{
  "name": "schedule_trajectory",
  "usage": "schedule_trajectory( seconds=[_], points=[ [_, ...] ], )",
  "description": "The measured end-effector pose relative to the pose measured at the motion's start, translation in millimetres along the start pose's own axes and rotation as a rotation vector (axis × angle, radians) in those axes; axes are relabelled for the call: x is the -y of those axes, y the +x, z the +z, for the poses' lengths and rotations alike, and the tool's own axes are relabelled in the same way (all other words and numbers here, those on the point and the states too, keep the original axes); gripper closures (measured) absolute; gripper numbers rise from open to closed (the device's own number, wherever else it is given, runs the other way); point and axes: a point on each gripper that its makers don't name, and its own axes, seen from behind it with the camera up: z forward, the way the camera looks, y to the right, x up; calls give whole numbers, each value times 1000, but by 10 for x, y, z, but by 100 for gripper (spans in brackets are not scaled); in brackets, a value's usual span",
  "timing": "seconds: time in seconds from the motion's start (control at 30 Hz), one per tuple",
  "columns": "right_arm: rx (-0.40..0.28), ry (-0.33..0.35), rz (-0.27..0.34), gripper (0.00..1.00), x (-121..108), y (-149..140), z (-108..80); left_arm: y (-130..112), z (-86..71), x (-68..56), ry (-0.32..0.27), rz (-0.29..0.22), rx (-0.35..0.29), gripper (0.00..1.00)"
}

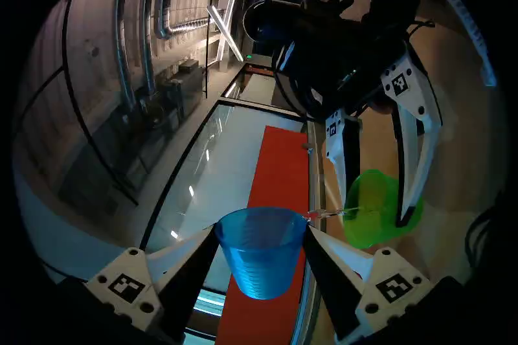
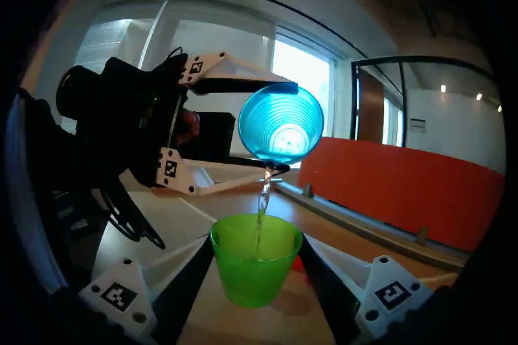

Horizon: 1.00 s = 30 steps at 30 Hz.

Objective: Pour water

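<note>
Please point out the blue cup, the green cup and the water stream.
blue cup (image 2: 280, 122), right gripper view, on its inner wall.
green cup (image 2: 252, 274), right gripper view, on its front outer wall.
water stream (image 2: 263, 202), right gripper view, midway between the cups.

Bright window at upper centre, red partition at right behind the wooden bench, ceiling spotlights upper right, silver ducts upper left.

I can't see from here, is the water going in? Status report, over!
Left tool shut on blue cup, tipped. Right tool shut on green cup, below. Water stream landing inside green cup. Nothing blocking.
</note>
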Motion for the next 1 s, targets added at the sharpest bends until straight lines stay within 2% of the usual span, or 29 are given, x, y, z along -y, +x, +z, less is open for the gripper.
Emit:
schedule_trajectory(
  seconds=[1.0],
  points=[
    [-5, -2, -3, 8, -1, 33, -7, 84, 53, 79, 7, 104, -17, 12]
  ],
)
